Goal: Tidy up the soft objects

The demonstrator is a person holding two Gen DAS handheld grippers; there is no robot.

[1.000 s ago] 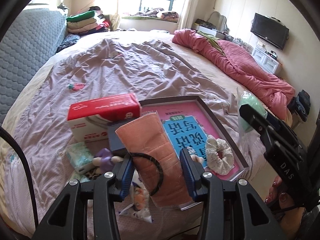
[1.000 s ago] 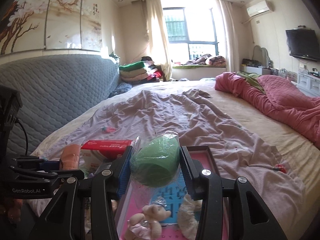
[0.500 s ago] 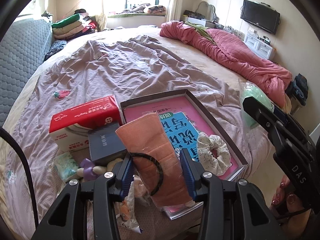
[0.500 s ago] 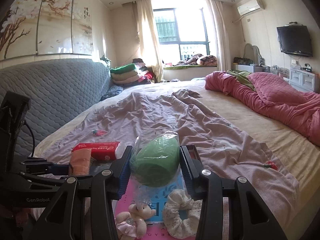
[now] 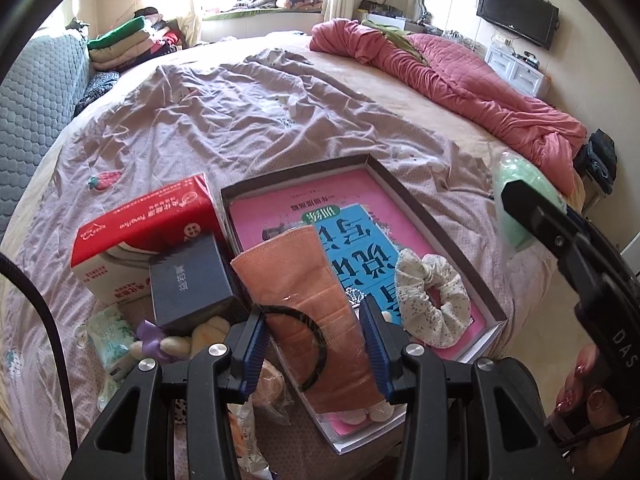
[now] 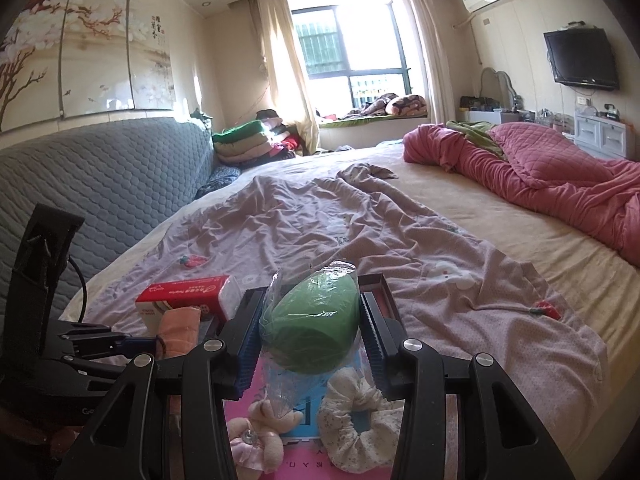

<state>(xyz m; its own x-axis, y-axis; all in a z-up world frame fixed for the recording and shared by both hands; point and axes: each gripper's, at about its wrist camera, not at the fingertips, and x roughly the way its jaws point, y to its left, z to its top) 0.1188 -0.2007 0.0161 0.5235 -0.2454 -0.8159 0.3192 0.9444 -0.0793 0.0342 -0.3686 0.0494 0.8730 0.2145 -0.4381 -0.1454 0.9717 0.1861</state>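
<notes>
My left gripper (image 5: pixel 316 344) is shut on an orange face mask in a clear wrapper (image 5: pixel 304 292), held above the near end of a shallow box (image 5: pixel 452 248) with a pink and blue book inside. A floral scrunchie (image 5: pixel 436 300) lies in the box. My right gripper (image 6: pixel 308 332) is shut on a green sponge in a plastic bag (image 6: pixel 312 328), held above the same box. The sponge also shows at the right of the left wrist view (image 5: pixel 520 196). A small pink plush (image 6: pixel 260 428) and the scrunchie (image 6: pixel 356 420) lie below the right gripper.
A red tissue box (image 5: pixel 144 236), a dark blue box (image 5: pixel 188 280), a small pack (image 5: pixel 108 336) and plush toys (image 5: pixel 168 344) sit left of the shallow box on the rumpled lilac sheet (image 5: pixel 240 112). A pink quilt (image 5: pixel 460 80) lies at the far right.
Both grippers have risen and drawn back slightly while holding their objects. More of the box, the dark blue box and the scrunchie has come into view.
</notes>
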